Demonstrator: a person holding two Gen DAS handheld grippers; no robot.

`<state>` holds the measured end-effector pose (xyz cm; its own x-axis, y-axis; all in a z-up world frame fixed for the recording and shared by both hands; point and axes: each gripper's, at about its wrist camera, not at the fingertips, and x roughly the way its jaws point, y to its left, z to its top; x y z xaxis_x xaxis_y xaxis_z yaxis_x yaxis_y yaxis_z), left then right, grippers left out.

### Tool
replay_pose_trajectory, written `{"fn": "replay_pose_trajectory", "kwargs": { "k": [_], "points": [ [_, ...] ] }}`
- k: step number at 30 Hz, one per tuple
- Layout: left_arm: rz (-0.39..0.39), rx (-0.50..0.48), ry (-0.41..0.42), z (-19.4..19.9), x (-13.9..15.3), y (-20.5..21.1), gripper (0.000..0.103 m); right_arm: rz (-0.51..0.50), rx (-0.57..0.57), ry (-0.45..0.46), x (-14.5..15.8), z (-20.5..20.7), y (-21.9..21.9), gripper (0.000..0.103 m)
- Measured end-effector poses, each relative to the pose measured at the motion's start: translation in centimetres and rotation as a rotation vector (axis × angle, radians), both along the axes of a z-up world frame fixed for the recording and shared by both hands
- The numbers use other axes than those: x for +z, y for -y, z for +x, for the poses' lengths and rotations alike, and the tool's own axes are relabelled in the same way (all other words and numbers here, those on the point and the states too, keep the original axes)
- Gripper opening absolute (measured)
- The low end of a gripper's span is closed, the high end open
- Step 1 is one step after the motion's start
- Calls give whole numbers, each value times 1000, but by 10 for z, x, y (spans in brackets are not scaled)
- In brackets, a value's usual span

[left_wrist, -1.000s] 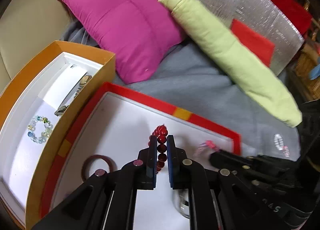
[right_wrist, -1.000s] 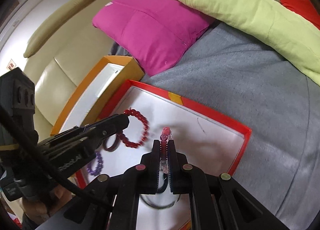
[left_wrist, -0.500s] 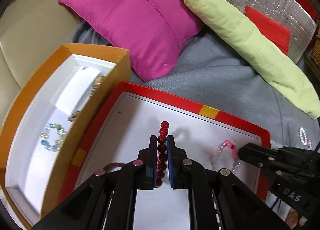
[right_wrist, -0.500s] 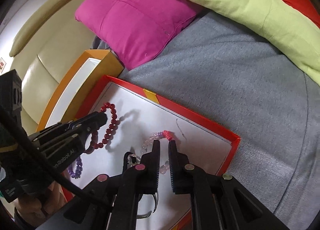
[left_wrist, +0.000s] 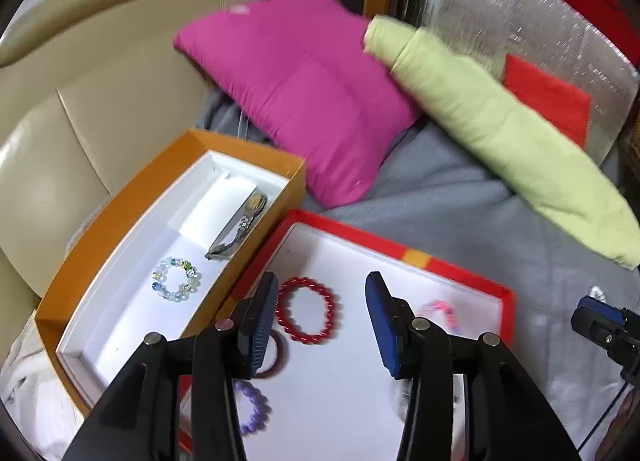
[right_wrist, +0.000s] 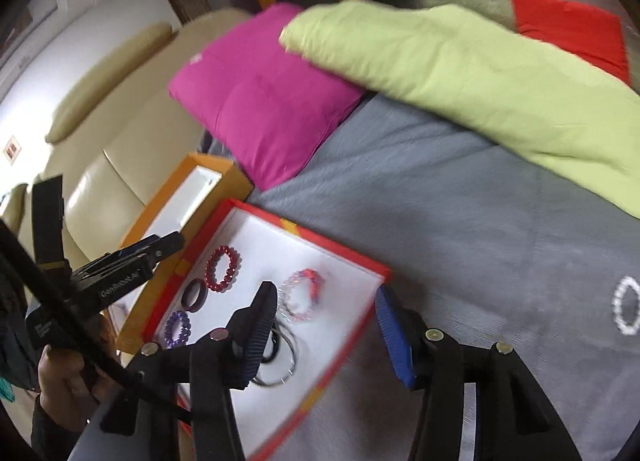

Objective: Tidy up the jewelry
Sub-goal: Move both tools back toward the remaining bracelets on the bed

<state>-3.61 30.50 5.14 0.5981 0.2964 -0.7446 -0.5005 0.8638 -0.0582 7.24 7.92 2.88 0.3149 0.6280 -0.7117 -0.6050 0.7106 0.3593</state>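
Observation:
A red-rimmed white tray point(left_wrist: 416, 259) point(right_wrist: 298, 231) lies on the grey blanket. A red bead bracelet point(left_wrist: 306, 315) point(right_wrist: 223, 269) lies flat in it. Beside it are a pink and clear bead bracelet point(left_wrist: 440, 311) point(right_wrist: 300, 295), a dark bangle point(right_wrist: 195, 295), a purple bead bracelet point(left_wrist: 252, 407) point(right_wrist: 178, 328) and thin dark hoops point(right_wrist: 280, 361). My left gripper point(left_wrist: 322, 325) is open and empty above the red bracelet. My right gripper point(right_wrist: 328, 335) is open and empty above the tray's right rim. A white bead bracelet point(right_wrist: 626, 311) lies on the blanket at the right.
An orange box point(left_wrist: 120, 217) with a white lining stands left of the tray; it holds a clear bead bracelet point(left_wrist: 175, 279) and a metal watch point(left_wrist: 240, 227). A magenta pillow point(left_wrist: 296, 89) and a green cushion point(left_wrist: 500, 133) lie behind. A beige sofa point(left_wrist: 60, 101) is at the left.
Both grippers have opened and pulled up and back. The red bracelet left the left gripper and lies flat in the tray. The pink bracelet left the right gripper and lies in the tray.

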Motion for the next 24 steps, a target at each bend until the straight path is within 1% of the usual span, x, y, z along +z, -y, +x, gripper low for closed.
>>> {"fn": "replay_pose_trajectory", "kwargs": {
  "k": [3,6,8,9,10,12,15,17,19,22,24],
  "points": [
    [-18,-31,50,-6,10,29,46,31,-63,2,1,-4,48,60],
    [-18,-104,60,-1,11,79,46,33,-127,-14,-8,-9,99,60],
    [-21,-178,55,8,6,119,48,22,-165,-22,-17,-9,129,60],
    [-24,-218,51,13,1,143,53,12,-189,-29,-22,-9,146,60],
    [-27,-248,45,17,-4,161,55,-1,-217,-36,-28,-7,165,60],
    [-37,-328,13,30,-18,201,56,-26,-283,-47,-37,-1,202,60],
    [-42,-408,-45,49,-41,248,56,-57,-386,-71,-45,16,254,60],
    [-44,-443,-69,58,-53,268,56,-85,-449,-87,-50,28,283,60],
    [-41,-460,-80,64,-62,280,56,-106,-483,-109,-57,42,302,60],
    [-39,-466,-93,71,-76,286,56,-152,-521,-131,-65,66,320,52],
    [-19,-465,-99,73,-86,286,56,-159,-532,-155,-74,83,326,44]
  ]
}}
